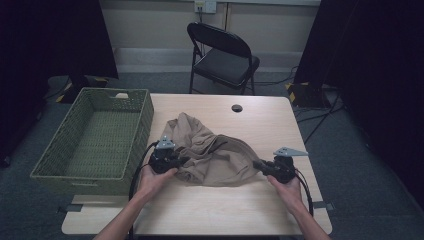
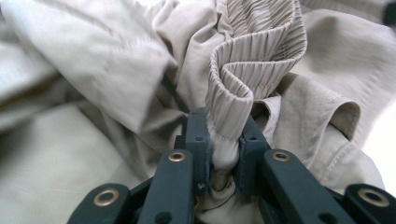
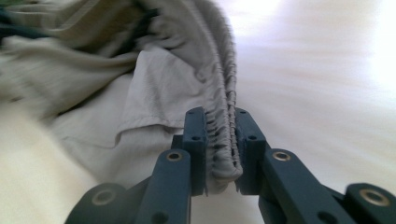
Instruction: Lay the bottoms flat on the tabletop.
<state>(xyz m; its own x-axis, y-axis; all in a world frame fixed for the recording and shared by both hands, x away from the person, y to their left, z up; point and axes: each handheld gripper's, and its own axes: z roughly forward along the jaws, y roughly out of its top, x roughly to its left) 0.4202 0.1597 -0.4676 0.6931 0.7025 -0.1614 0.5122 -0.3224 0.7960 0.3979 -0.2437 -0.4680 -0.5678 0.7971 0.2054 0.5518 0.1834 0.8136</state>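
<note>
The beige trousers (image 1: 212, 152) lie crumpled mid-counter (image 1: 260, 125); left tongs (image 1: 181, 161) pinch the ribbed waistband (image 2: 243, 79) at one end, right tongs (image 1: 256, 163) clamp it at the other

Garment (image 1: 212, 152): plain beige, ribbed waistband. Basket (image 1: 60, 150): olive-green weave. Desk (image 1: 225, 205): pale wood grain. Both tongs, left (image 1: 177, 161) and right (image 1: 260, 165): black. Chair (image 1: 222, 55): black.

Garment type: the tan garment (image 1: 210, 152) lies bunched; its full shape cannot be told.
Left gripper view: the cloth leaves the frame on every side.
Right gripper view: the far cloth and table (image 3: 327, 70) are blurred.
Basket (image 1: 60, 170): a pale item at its far rim is too small to identify.
</note>
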